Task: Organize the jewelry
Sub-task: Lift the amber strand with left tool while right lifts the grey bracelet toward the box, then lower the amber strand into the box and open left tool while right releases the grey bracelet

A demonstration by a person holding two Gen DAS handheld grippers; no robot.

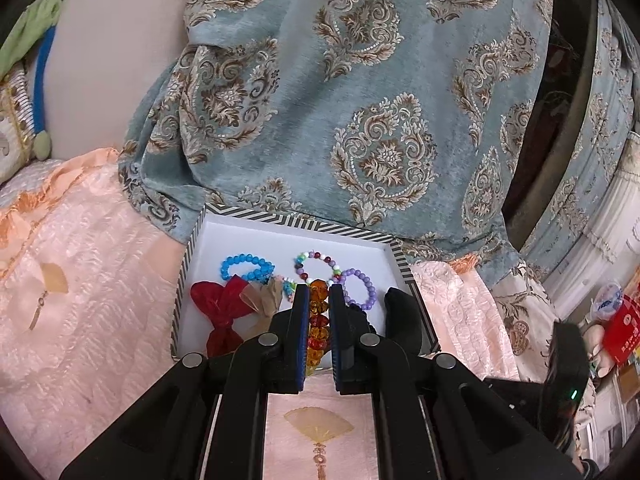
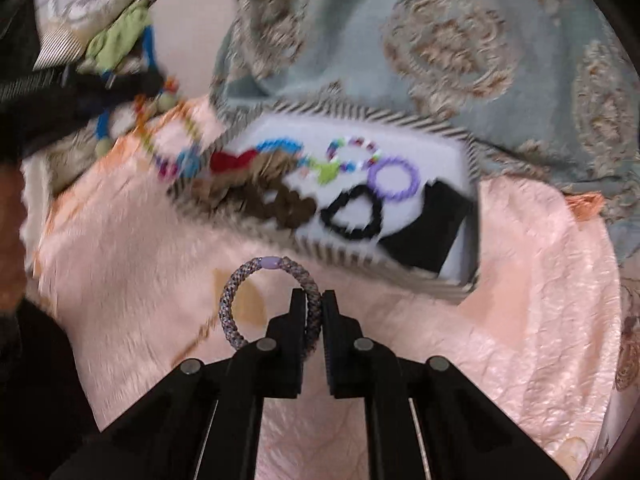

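Jewelry nearest is a woven cord bracelet [image 2: 269, 300], light and limp, pinched on its right arc by the clenched right hand-held gripper [image 2: 314, 300] above the peach bedspread [image 2: 520, 300]. The left hand-held gripper [image 1: 319, 300] is clamped on an amber bead bracelet [image 1: 318, 320], hard, slick, rolling on elastic, best nipped across the strand. Beyond it, over the near edge of the striped-rim box [image 1: 304, 222], lie blue [image 1: 246, 266], multicolour [image 1: 318, 266] and purple bead bracelets [image 1: 360, 288].
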